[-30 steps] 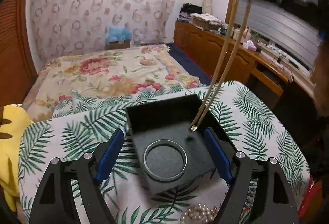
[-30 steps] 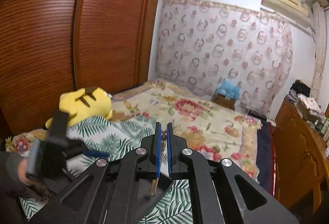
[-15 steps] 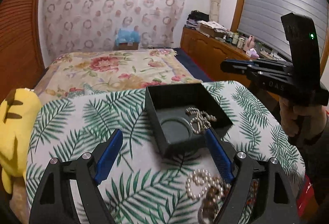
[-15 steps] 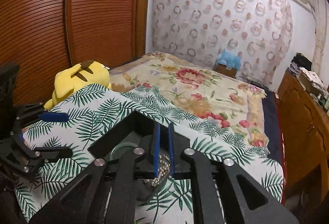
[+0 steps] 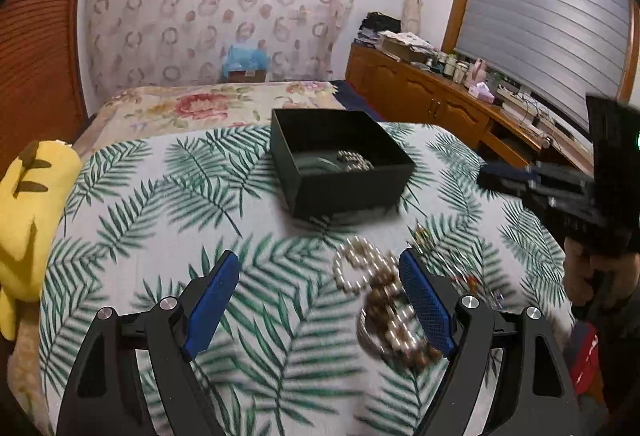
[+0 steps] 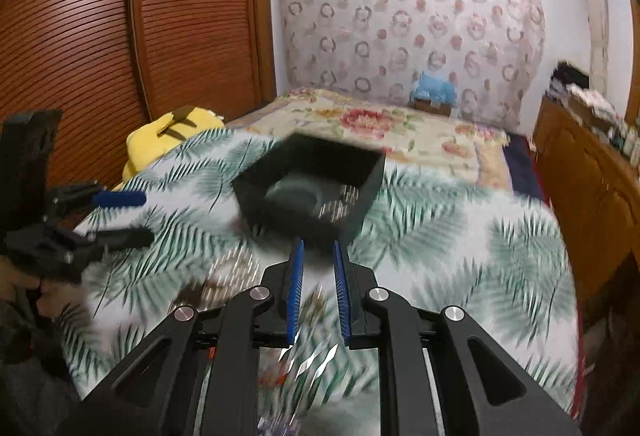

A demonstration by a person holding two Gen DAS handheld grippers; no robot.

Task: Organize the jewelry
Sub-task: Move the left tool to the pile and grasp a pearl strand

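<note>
Bedroom, leaf-print tabletop [image 5: 160, 220]. Bead strand [image 5: 354, 160] now dropped in black box [image 5: 348, 187]; right gripper [image 6: 318, 292] fingers parted, empty, withdrawn. Left gripper [image 5: 320, 304] fingers wide open near remaining bracelets [image 5: 376, 292]: next pick.

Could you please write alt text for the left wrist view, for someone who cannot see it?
The open left gripper hovers over a palm-leaf cloth, with loose bead bracelets lying by its right finger. Beyond sits an open black box that holds a beaded chain; the right gripper enters from the right edge.
</note>
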